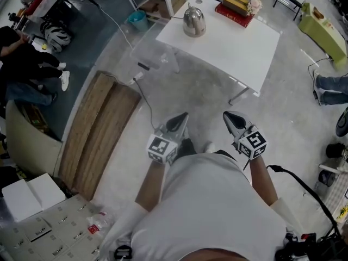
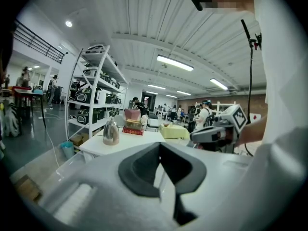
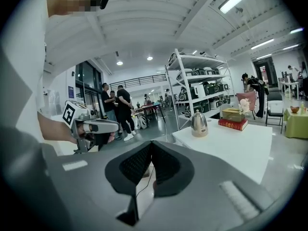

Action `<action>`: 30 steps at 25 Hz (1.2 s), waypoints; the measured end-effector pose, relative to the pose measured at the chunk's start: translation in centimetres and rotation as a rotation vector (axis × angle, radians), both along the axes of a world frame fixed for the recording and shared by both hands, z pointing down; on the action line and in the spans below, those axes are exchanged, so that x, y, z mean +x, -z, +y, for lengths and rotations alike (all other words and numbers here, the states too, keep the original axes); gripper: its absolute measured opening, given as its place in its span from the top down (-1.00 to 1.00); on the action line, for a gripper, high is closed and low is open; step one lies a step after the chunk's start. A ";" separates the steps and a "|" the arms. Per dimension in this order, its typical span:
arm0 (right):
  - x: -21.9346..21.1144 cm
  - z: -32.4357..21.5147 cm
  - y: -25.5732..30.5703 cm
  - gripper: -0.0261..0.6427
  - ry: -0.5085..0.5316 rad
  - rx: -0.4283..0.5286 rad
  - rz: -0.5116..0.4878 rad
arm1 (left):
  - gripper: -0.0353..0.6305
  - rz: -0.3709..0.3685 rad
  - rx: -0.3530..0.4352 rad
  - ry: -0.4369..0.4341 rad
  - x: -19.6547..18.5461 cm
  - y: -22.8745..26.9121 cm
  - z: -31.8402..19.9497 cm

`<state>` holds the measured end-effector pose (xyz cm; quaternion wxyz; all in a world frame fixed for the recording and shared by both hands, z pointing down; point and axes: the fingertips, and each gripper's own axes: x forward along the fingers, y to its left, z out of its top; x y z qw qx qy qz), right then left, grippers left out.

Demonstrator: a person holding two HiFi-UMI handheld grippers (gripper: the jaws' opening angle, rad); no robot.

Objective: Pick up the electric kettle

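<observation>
Standing well apart from the table point(image 1: 234, 48), with bare floor between; the approach step is judged to be in hand and no grasp has begun. Kettle point(image 1: 194, 20) sits upright on the table's far left part, near the edge, untouched; a red book point(image 1: 234, 14) with a box on top lies beside it toward the far edge. Left gripper point(image 1: 182, 117) is held out in front of the body, jaws pressed together, nothing between them. Right gripper point(image 1: 229, 116) is just beside it, likewise clenched and empty. Both gripper views look across the floor at the kettle in the distance. Next move, as judged: close the gap to the table, part the jaws of whichever gripper is to grasp, and line it up with the kettle's handle or body. Handle side cannot be made out from here.
</observation>
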<state>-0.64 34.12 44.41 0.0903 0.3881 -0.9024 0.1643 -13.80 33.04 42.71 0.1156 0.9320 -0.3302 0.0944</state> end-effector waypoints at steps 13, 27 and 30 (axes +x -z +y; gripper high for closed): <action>-2.7 -6.0 0.1 0.91 -0.056 -0.005 -0.008 | 0.89 0.004 -0.007 -0.048 -2.6 -0.1 -6.9; -6.5 -11.8 0.5 0.91 -0.115 -0.003 -0.004 | 0.89 0.029 -0.028 -0.114 -6.1 -0.1 -13.2; -7.0 -12.8 0.4 0.91 -0.136 -0.005 0.000 | 0.89 0.023 -0.029 -0.130 -6.8 -0.3 -14.4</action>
